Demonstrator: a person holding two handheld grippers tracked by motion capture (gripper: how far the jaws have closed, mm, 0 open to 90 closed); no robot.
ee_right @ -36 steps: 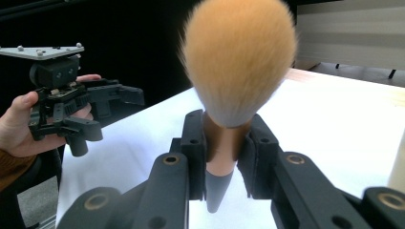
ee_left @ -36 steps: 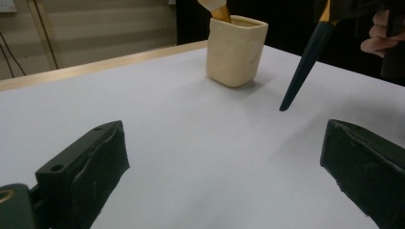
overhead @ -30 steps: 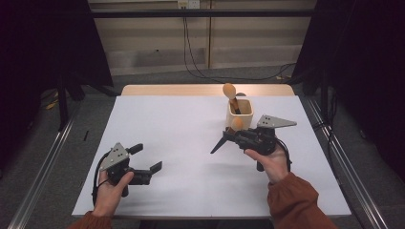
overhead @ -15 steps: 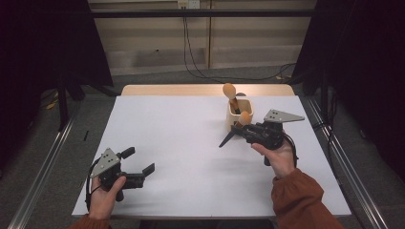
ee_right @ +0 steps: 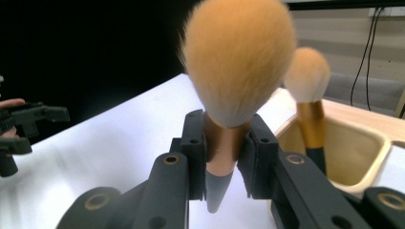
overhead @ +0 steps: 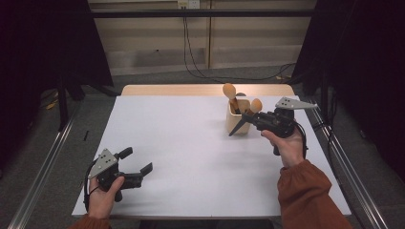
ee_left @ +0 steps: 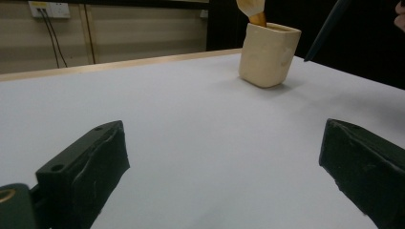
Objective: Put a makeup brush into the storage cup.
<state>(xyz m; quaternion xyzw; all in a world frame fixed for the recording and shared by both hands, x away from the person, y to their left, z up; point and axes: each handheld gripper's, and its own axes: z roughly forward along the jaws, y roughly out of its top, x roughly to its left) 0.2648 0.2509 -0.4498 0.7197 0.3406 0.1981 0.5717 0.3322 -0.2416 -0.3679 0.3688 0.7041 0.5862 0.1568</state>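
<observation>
right hand-held gripper (ee_right: 224,162): clenched on a makeup brush (ee_right: 234,71), jaws pressing on its copper ferrule just under the bristles.
Held brush, right gripper view: bristles up, fluffy orange-tan head, dark pointed handle tip hanging below the jaws.
Held brush, high view: its head (overhead: 256,105) sits just beside the cup's rim, and the dark handle slants down to the left in front of the cup.
Cup (overhead: 237,120): cream, squarish, standing upright on the white surface (overhead: 191,143) near its far right part.
Second brush (ee_right: 308,90): standing in the cup, head up; the right gripper view shows its copper ferrule and dark handle going down inside.
Left hand-held gripper (overhead: 136,164): released, jaws wide apart with nothing between them, near the front left corner of the surface, well apart from the cup.
Left gripper view: bare surface between the two jaws, the cup (ee_left: 267,55) far off with a brush head above its rim.
</observation>
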